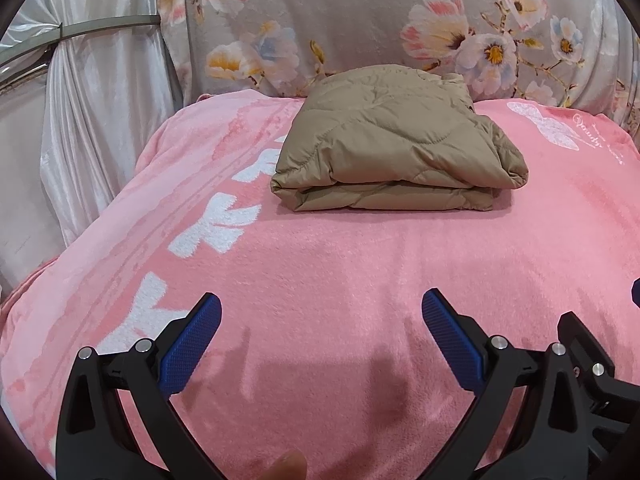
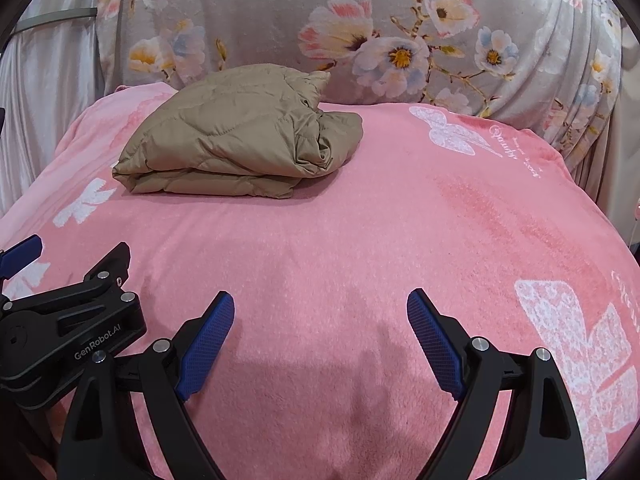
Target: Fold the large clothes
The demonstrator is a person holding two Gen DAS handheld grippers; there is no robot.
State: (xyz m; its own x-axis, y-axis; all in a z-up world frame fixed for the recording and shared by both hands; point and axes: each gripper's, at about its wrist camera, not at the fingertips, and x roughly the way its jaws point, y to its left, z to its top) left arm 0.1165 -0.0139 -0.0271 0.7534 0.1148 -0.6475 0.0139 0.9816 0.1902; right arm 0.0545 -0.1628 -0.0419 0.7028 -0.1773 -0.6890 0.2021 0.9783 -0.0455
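A tan quilted jacket (image 1: 394,140) lies folded into a thick bundle at the far side of the pink blanket (image 1: 340,280); it also shows in the right wrist view (image 2: 236,140), far left. My left gripper (image 1: 322,304) is open and empty, low over the blanket, well short of the jacket. My right gripper (image 2: 320,302) is open and empty too, beside the left one, whose black body (image 2: 72,332) shows at the lower left of the right wrist view.
A grey floral blanket (image 1: 360,20) hangs upright behind the pink one. A pale satin curtain (image 1: 100,120) hangs at the left. The pink blanket has white bow prints (image 2: 580,360) and drops off at its left and right edges.
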